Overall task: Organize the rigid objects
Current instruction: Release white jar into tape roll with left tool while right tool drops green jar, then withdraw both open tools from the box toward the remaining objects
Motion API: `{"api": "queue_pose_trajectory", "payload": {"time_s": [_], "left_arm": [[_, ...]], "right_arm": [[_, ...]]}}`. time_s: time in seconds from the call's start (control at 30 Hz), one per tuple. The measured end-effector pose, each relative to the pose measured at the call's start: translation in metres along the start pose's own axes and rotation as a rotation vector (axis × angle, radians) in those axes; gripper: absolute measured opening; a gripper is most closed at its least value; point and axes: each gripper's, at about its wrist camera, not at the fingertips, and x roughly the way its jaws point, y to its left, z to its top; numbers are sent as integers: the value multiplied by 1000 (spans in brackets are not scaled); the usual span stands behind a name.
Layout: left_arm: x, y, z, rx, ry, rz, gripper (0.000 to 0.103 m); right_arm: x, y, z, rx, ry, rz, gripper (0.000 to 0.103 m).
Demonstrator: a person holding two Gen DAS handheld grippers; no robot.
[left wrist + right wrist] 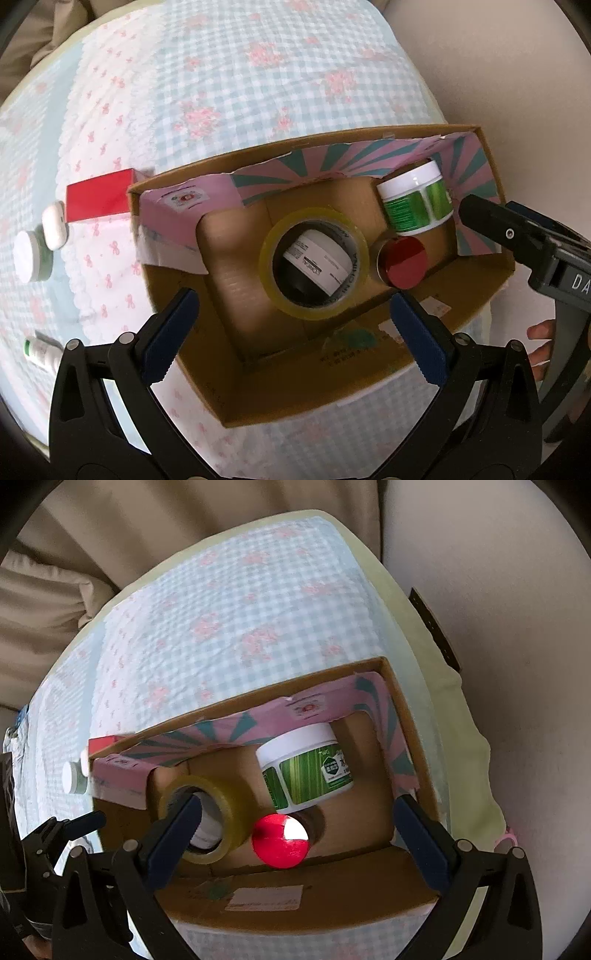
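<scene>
An open cardboard box (332,387) with a pink and teal lining sits on the checked cloth. A roll of clear tape (271,280) lies flat in it, ringed around a white jar with a black label (317,266). Beside the roll are a red-lidded jar (402,262) and a white jar with a green label (415,206). My left gripper (295,332) hangs open over the box's near side with nothing between its pads. My right gripper (295,827) is open too, straddling the red-lidded jar (280,842) without touching it, with the tape roll (229,834) and the green-label jar (306,771) close by.
Left of the box, on the cloth, lie a red carton (99,199), a white earbud case (55,229), a white-lidded green jar (31,258) and a tube (40,350). A person's fingers (541,343) show at the right. Beige cushions (55,590) lie beyond the cloth.
</scene>
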Motion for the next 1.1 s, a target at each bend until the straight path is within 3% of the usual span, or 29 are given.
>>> {"api": "queue_pose_trajectory", "payload": {"time_s": [0.3, 0.67, 0.77, 0.87, 1.1], "left_arm": [[-39, 0, -10, -4, -59, -1, 103], [-121, 14, -49, 26, -212, 23, 103], [-146, 28, -67, 20, -249, 46, 103], [-174, 49, -85, 14, -294, 83, 103], [-236, 126, -133, -34, -387, 114, 103]], "right_arm": [[-29, 13, -9, -27, -43, -14, 103], [-101, 32, -36, -34, -150, -37, 103], [-124, 44, -50, -45, -177, -67, 103], [-141, 56, -63, -32, -143, -87, 103], [-187, 112, -98, -67, -228, -102, 103]]}}
